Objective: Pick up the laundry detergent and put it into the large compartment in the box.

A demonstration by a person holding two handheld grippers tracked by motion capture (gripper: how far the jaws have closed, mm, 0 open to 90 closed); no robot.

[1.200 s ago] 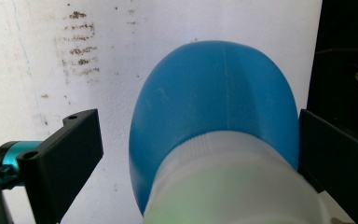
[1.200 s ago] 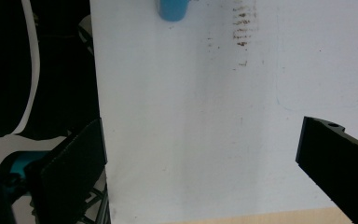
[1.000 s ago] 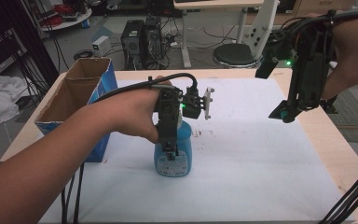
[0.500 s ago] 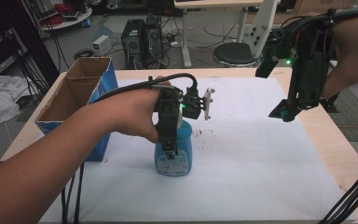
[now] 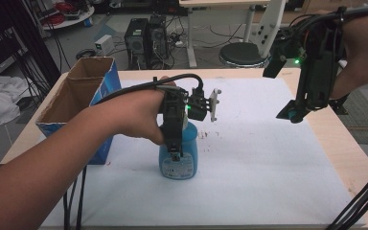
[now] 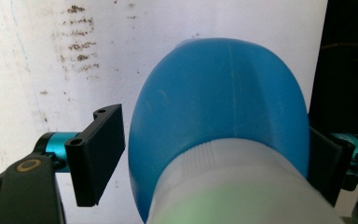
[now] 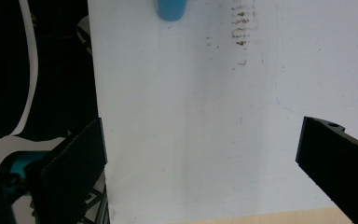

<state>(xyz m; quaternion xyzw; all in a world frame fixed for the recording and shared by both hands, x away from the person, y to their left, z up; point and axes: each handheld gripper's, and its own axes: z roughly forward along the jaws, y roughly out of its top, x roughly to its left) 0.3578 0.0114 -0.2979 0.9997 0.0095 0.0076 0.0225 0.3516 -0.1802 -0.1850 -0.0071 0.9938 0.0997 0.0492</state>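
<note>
Left gripper (image 5: 177, 143) fingers closing around the blue bottle (image 6: 223, 107), one not yet touching — square up, then squeeze; right gripper (image 5: 294, 112) wide.

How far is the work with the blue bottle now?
Done: the left gripper has come down over the upright blue bottle. In hand: its jaws have just been closing around the bottle; one pad is not yet touching. Left: gripping and lifting. The right gripper waits open above the white mat.
</note>
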